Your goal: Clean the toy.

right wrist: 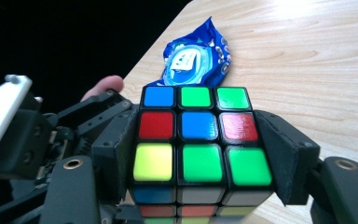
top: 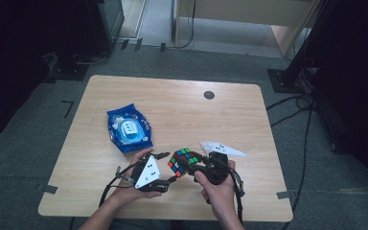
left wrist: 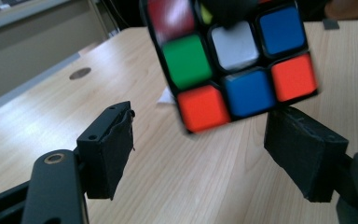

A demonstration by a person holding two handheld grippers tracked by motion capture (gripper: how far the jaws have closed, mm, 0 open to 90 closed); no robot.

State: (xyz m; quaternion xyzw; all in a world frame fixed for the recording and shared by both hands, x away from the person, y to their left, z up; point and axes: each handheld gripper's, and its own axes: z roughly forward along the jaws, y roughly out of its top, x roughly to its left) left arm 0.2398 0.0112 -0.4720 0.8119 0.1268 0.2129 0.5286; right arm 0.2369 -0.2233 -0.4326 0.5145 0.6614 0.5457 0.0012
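Black left tongs (top: 165,168), white dotted triangular plate; black right tongs (top: 181,163), trailing cables

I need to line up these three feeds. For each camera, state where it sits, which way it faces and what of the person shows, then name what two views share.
High view: above the person's side, looking forward and down on the table; forearms, both hands, left gripper and right gripper.
Left gripper view: on the left gripper, facing the Rubik's cube; its open jaws show.
Right gripper view: on the right gripper, clamped on the cube, facing the blue packet; a fingertip shows.
Shared: cube, all three.
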